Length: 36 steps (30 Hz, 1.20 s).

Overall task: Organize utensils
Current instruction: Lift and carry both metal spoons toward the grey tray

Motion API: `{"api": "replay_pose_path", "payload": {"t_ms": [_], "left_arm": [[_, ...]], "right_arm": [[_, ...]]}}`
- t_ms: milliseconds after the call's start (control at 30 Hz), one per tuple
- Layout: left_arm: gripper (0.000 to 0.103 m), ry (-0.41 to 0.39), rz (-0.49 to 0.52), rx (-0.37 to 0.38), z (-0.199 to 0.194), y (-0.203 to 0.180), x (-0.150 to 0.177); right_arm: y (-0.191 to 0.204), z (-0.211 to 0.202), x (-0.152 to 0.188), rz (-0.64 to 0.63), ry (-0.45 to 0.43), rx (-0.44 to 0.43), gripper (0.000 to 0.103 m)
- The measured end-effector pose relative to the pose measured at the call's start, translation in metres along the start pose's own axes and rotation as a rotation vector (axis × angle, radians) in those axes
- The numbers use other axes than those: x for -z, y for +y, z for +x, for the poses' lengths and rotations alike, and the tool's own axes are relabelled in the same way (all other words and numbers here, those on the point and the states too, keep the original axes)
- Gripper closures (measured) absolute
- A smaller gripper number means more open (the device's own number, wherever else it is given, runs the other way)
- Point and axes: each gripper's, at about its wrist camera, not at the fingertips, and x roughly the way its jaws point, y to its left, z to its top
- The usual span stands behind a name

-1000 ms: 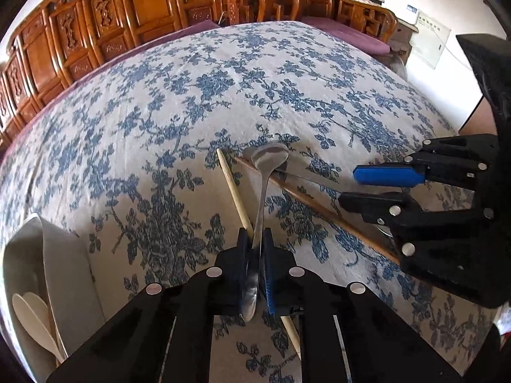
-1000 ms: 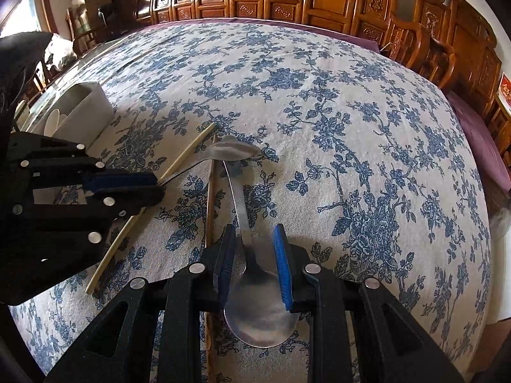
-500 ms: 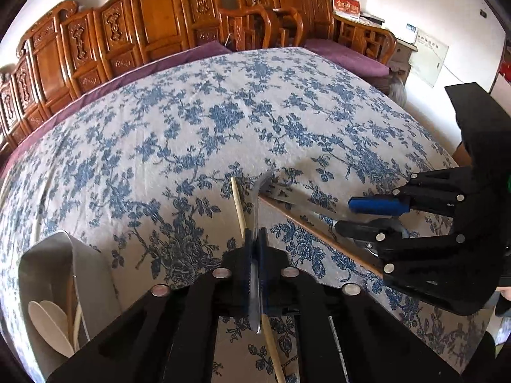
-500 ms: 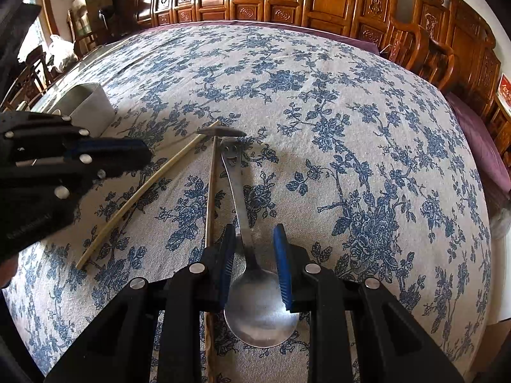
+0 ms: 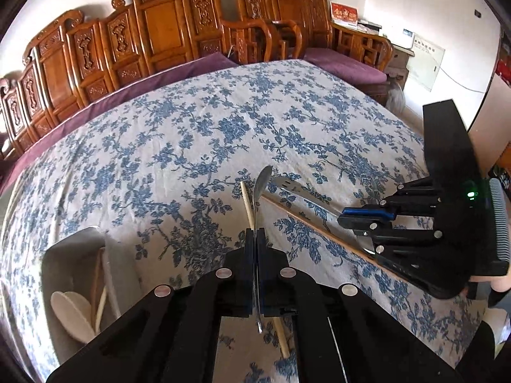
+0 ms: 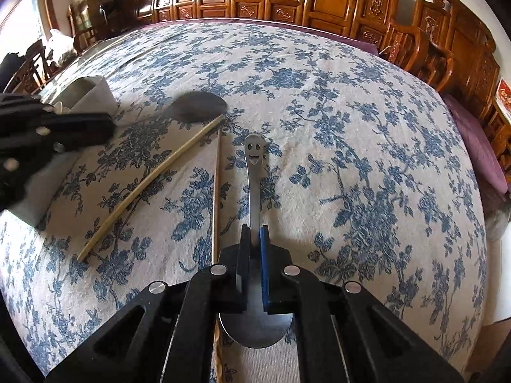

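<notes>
Metal spoon (image 5: 258, 191) clenched tight in left claw (image 5: 255, 233), pointed far; white holder (image 5: 73, 243) down at near left, closest to it.

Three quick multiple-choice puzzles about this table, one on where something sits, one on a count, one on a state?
1. Where does the utensil holder stand?
A. left of the left gripper
B. on a chair
C. at the far table edge

2. How many chopsticks lie on the tablecloth?
A. none
B. two
C. five

3. What is the right gripper doing?
A. standing wide open
B. holding a cup
C. clamping a metal spoon

A: the holder sits at lower left of the left view.
B: two sticks lie crossed.
C: its pads pinch the handle.
</notes>
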Motion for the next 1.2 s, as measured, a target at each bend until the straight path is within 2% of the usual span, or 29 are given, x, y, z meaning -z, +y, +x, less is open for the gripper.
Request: {"api": "replay_pose_path", "payload": {"t_ms": [267, 800, 1200], "left_arm": [[0.102, -0.022, -0.016, -0.035, -0.034, 0.017, 0.006], [0.102, -0.066, -0.070, -0.131, -0.118, 0.061, 0.035], [0.102, -0.031, -0.135, -0.178, -0.120, 0.103, 0.069]], "right_arm": [[0.002, -0.015, 0.006, 0.021, -0.001, 0.019, 0.096], [0.043, -0.092, -0.011, -0.022, -0.094, 0.016, 0.096], [0.091, -0.114, -0.024, -0.091, -0.113, -0.005, 0.096]]}}
